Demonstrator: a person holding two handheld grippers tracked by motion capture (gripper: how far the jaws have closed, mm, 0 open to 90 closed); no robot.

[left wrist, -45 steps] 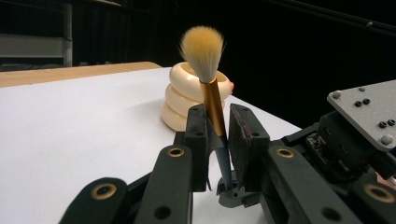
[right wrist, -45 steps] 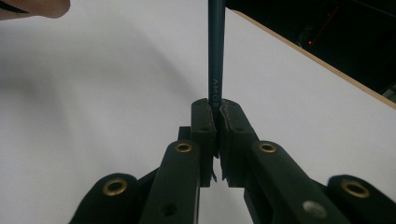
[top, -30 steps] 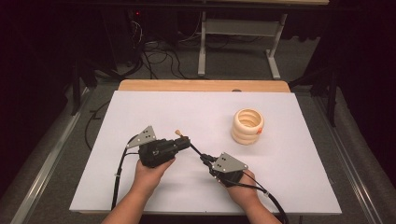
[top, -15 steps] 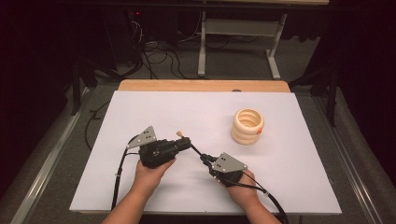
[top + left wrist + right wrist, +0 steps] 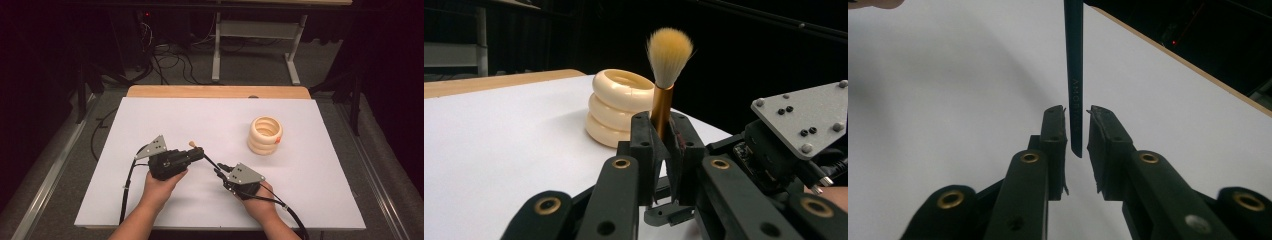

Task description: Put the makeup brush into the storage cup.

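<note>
My left gripper [image 5: 663, 150] is clamped on the gold ferrule of a makeup brush [image 5: 667, 75], just below the tuft, so the soft bristles stand free above the jaws and nothing crushes them. In the high view the brush [image 5: 200, 152] lies across the gap between my two hands, bristle end toward the left hand and the thin dark handle running down toward the right one, a little above the white table [image 5: 150, 115].

My right gripper [image 5: 1076, 132] is released: its jaws stand parted with the tip of the dark handle [image 5: 1074, 75] between them, touching neither pad as far as I can see. I judge this to be a handover or a re-grip, with the left holding firm at the stiff metal part (the safest place to pinch) so the handle end stays steady for the right to close on.

The only container is the cream ribbed holder [image 5: 265, 135], three stacked rings with an open top, standing upright well apart to the right of both grippers. From above its opening looks empty, though I cannot see to the bottom. I take it as the likely place for the brush, handle first.
</note>
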